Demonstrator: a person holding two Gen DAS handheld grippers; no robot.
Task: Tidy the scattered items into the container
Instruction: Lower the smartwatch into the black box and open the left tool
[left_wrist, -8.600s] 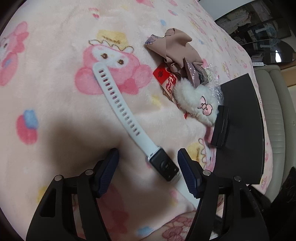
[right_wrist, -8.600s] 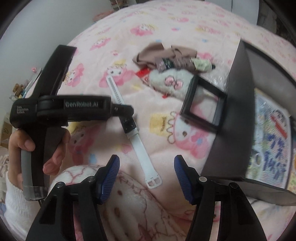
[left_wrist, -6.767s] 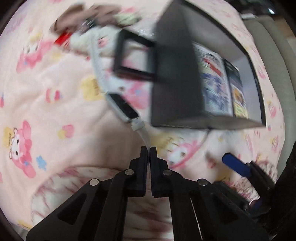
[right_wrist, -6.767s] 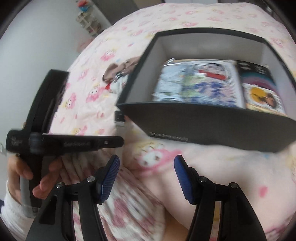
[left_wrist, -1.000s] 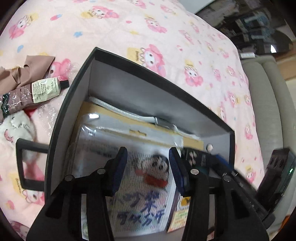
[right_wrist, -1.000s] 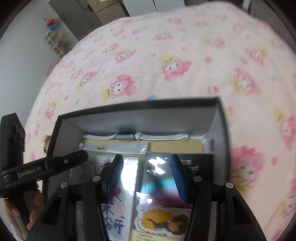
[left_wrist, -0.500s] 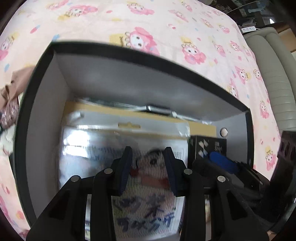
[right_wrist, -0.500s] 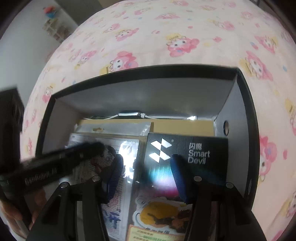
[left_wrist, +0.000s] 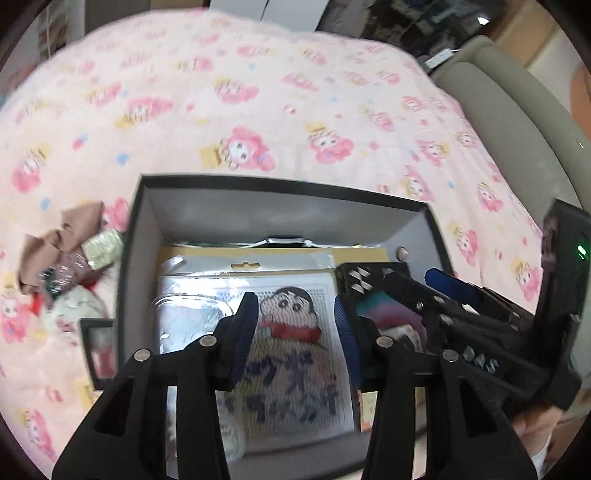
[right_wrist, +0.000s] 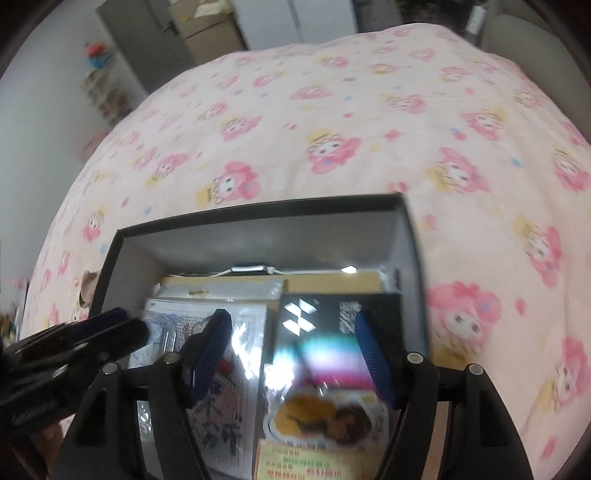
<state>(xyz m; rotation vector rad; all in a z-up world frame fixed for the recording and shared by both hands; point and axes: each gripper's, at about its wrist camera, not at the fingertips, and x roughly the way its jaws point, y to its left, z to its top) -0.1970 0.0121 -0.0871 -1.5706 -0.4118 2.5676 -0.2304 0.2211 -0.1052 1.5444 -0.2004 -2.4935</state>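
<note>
A black box (left_wrist: 280, 184) (right_wrist: 258, 210) stands on the pink bed. The white-strap watch (left_wrist: 284, 240) (right_wrist: 251, 268) lies inside along its far wall, behind flat packets and a black card box (left_wrist: 369, 269) (right_wrist: 332, 306). My left gripper (left_wrist: 293, 332) is open and empty above a cartoon bead packet (left_wrist: 295, 354). My right gripper (right_wrist: 291, 354) is open and empty above the box's near half. Left of the box lie a brown cloth (left_wrist: 59, 236), a small tube (left_wrist: 103, 245), a white plush (left_wrist: 70, 310) and a black frame (left_wrist: 98, 354).
The pink cartoon blanket (left_wrist: 258, 103) (right_wrist: 369, 122) spreads around the box. A beige sofa (left_wrist: 517, 122) runs along the right. The right gripper's body (left_wrist: 517, 332) crosses the box's right side in the left wrist view. Shelves and a cabinet (right_wrist: 110, 74) stand at the back.
Both grippers have pulled back and risen from the box, so more of the bed shows. The watch stays against the box's far wall. Both stay open.
</note>
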